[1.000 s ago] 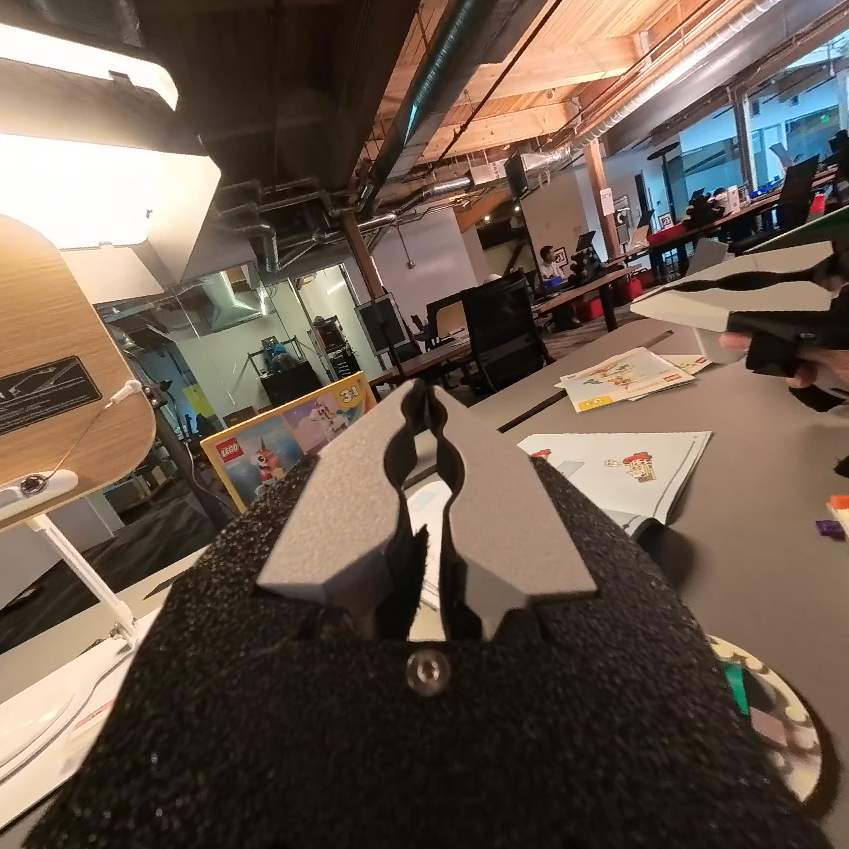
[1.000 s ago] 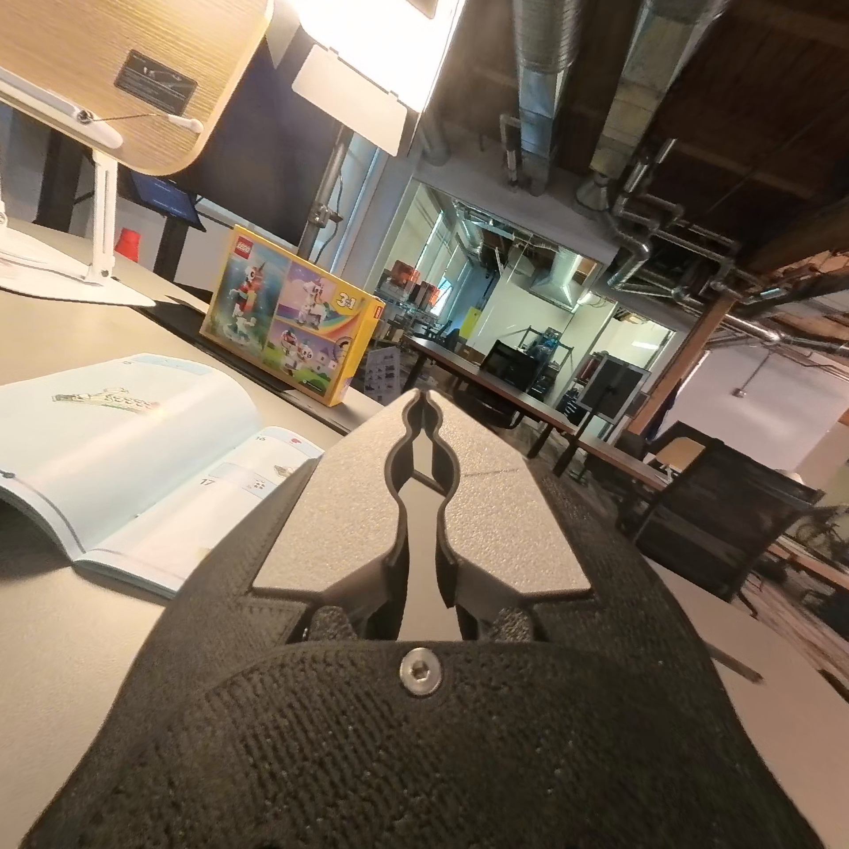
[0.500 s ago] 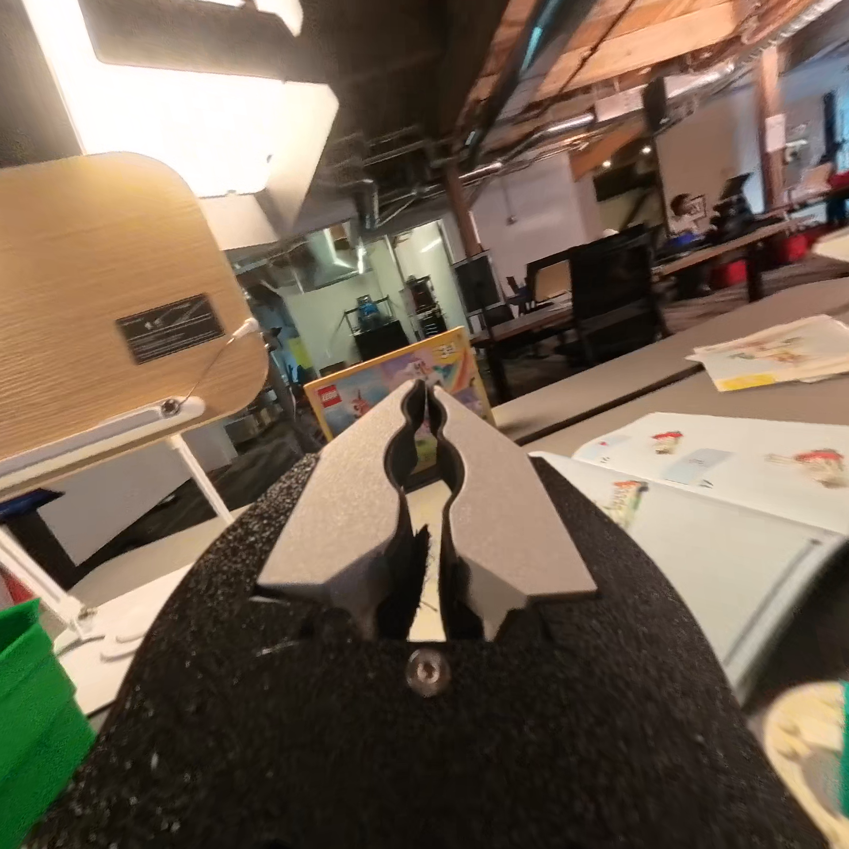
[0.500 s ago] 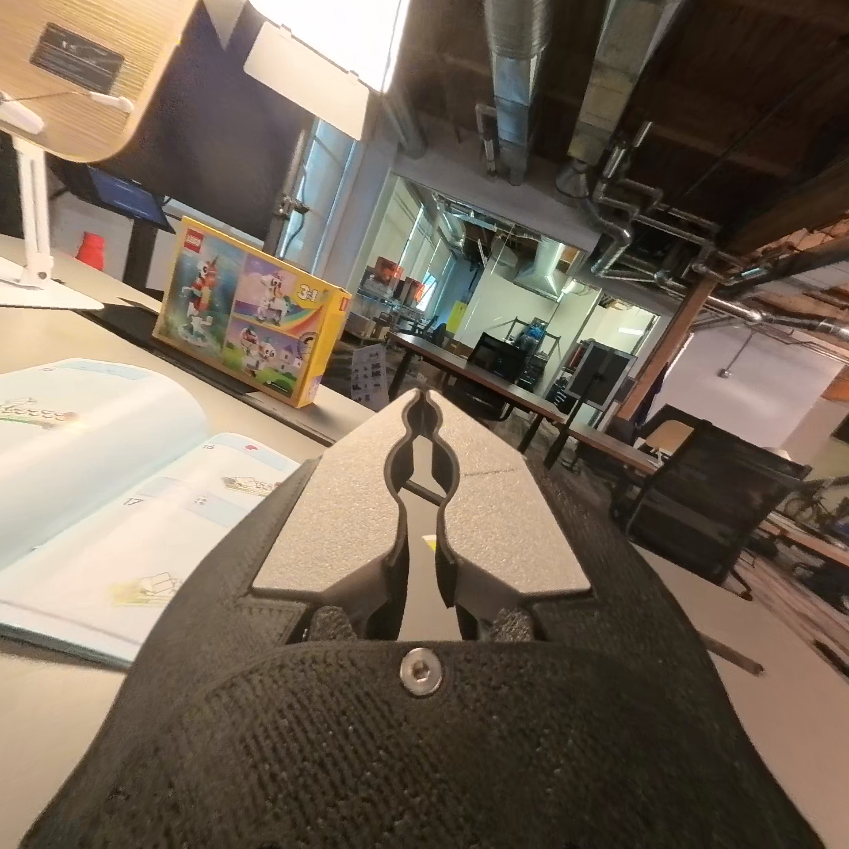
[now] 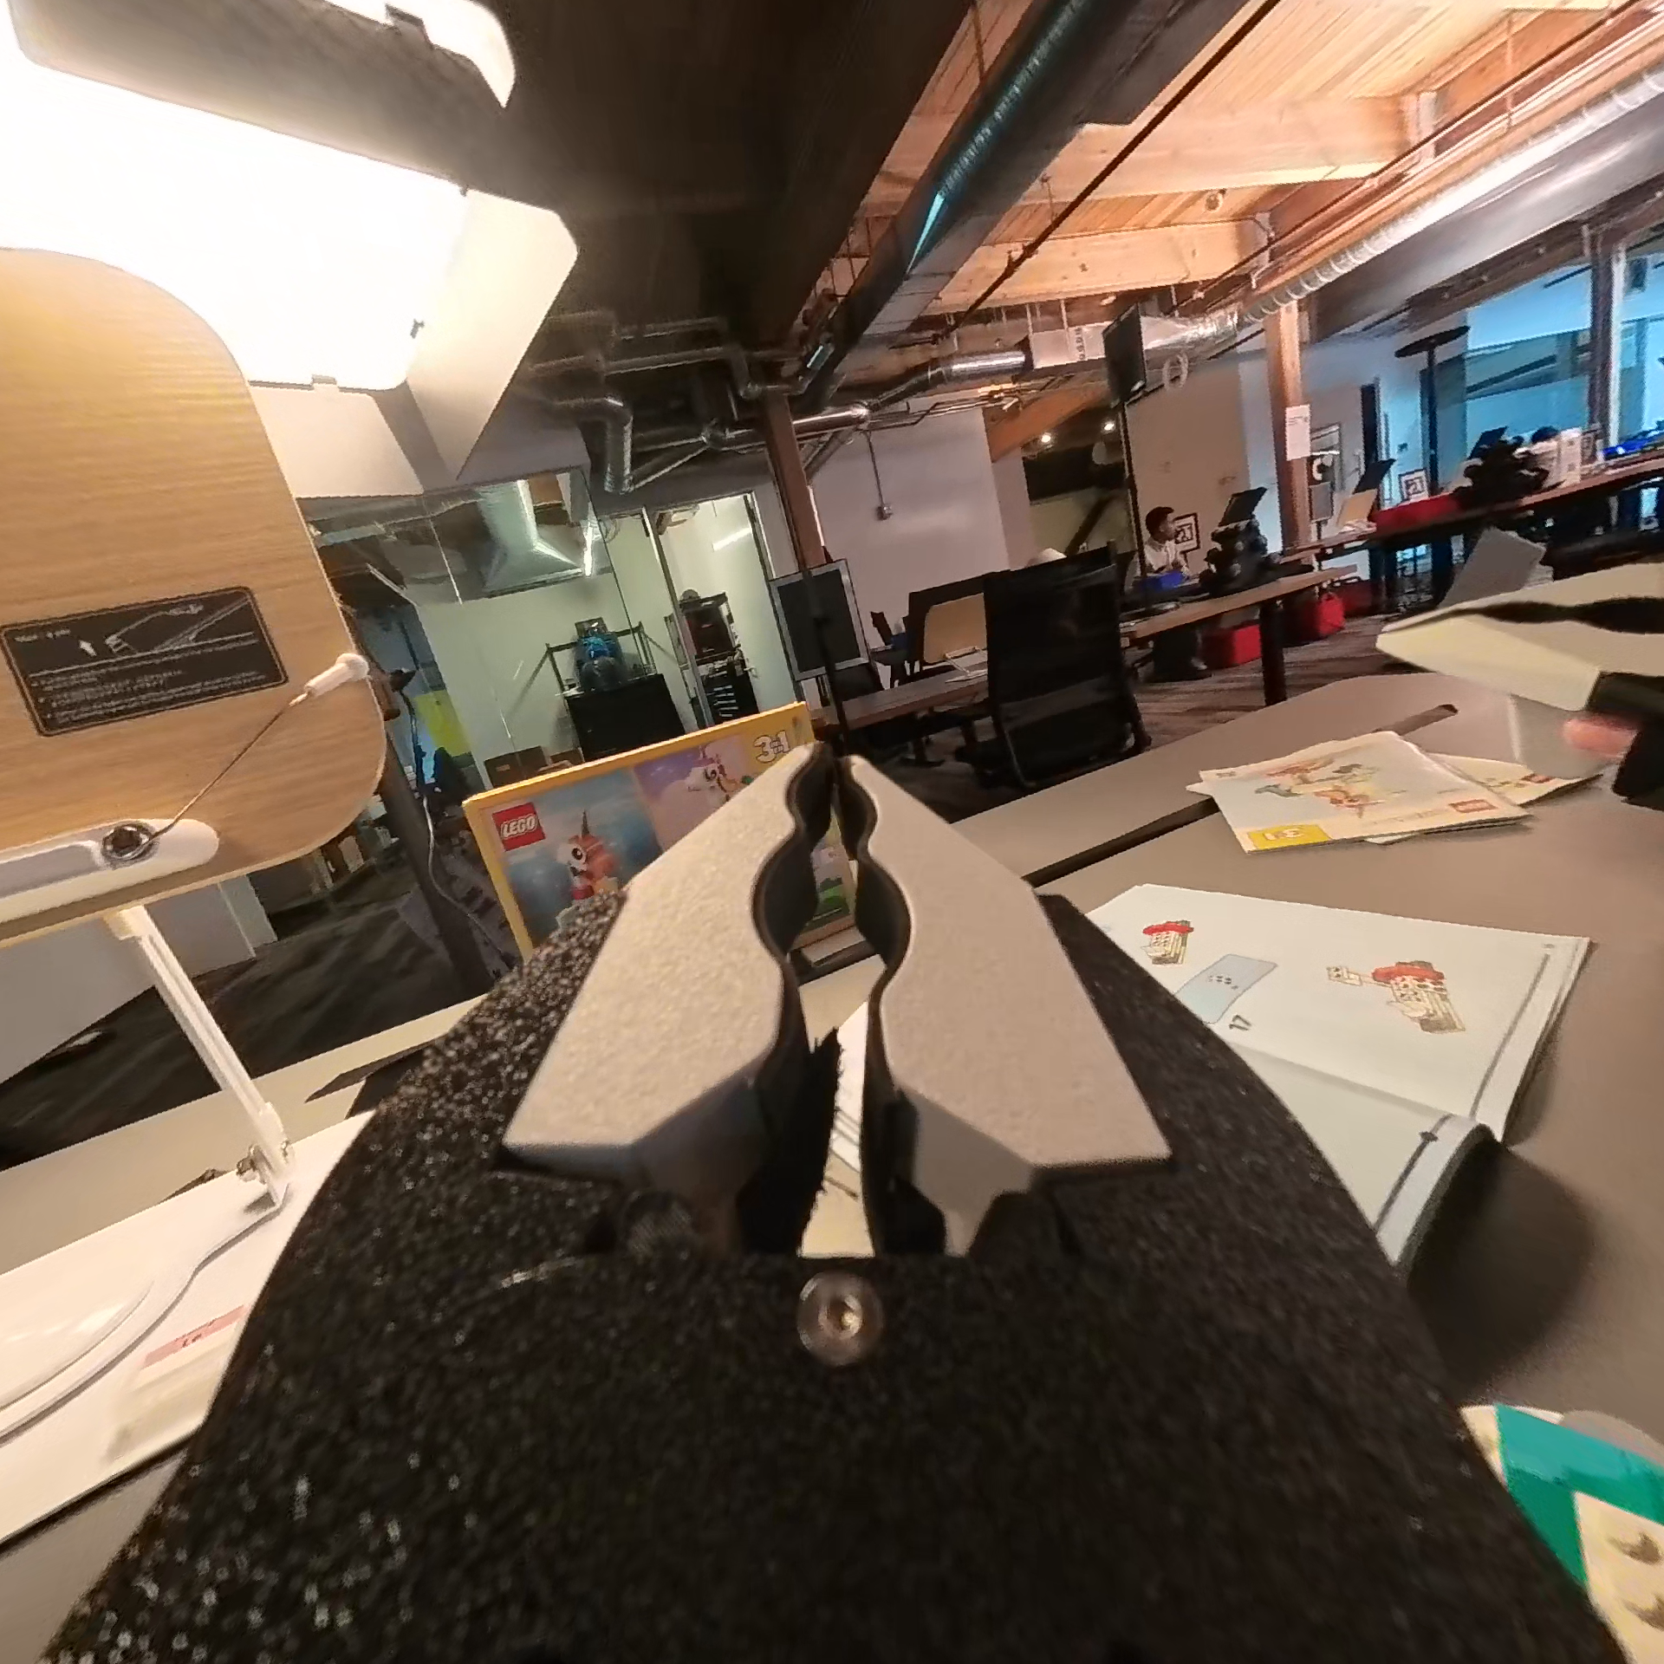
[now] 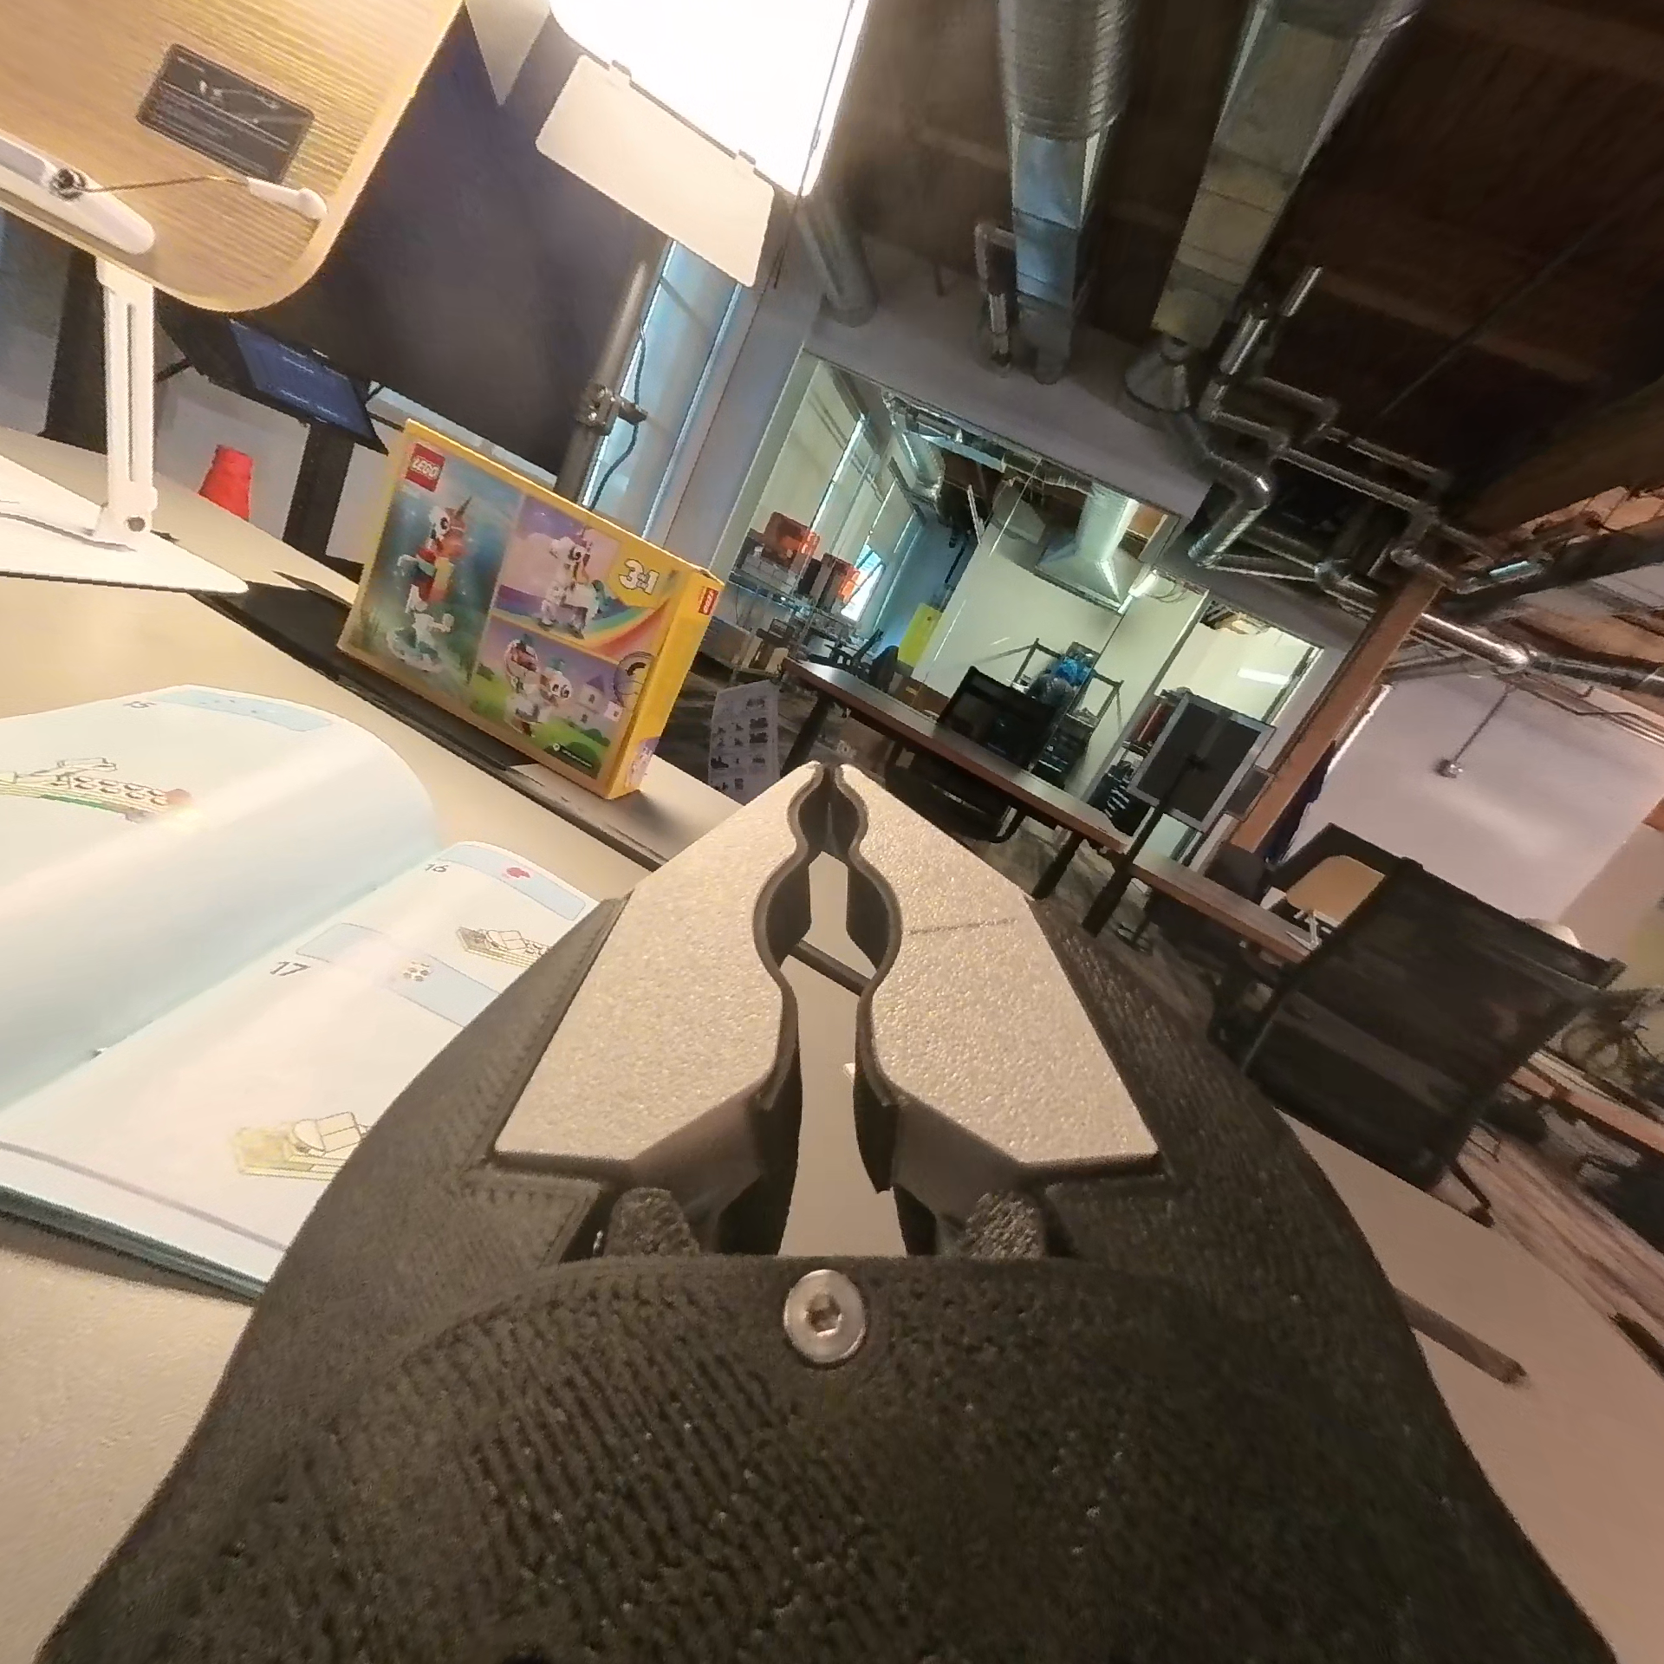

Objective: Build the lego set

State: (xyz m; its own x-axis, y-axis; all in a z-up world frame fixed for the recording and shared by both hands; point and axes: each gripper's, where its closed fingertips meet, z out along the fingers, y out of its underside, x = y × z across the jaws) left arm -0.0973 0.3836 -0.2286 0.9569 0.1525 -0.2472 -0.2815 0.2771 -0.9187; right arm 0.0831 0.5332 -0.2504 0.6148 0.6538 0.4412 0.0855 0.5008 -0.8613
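My left gripper (image 5: 836, 758) is shut and empty, raised above the grey table (image 5: 1576, 1171) and aimed level at the room. My right gripper (image 6: 830, 782) is shut and empty too; it also shows at the right edge of the left wrist view (image 5: 1531, 630), held by a hand. The yellow lego box (image 5: 585, 837) stands upright at the table's far edge, also in the right wrist view (image 6: 531, 612). An open instruction booklet (image 5: 1351, 1008) lies flat on the table, also in the right wrist view (image 6: 225, 945). No bricks show clearly.
A wood-backed lamp on a white stand (image 5: 135, 558) rises at the left, also in the right wrist view (image 6: 162, 135). More leaflets (image 5: 1351, 801) lie at the back right. A round plate with a teal piece (image 5: 1621, 1522) sits at the near right. Office desks and chairs lie beyond. Spacing between my two grippers at the tips: around 25 centimetres.
The left gripper swung left, then back right, bringing the right gripper back into its view. The right gripper's view shifted a little, the box sliding left then right. Both stayed shut.
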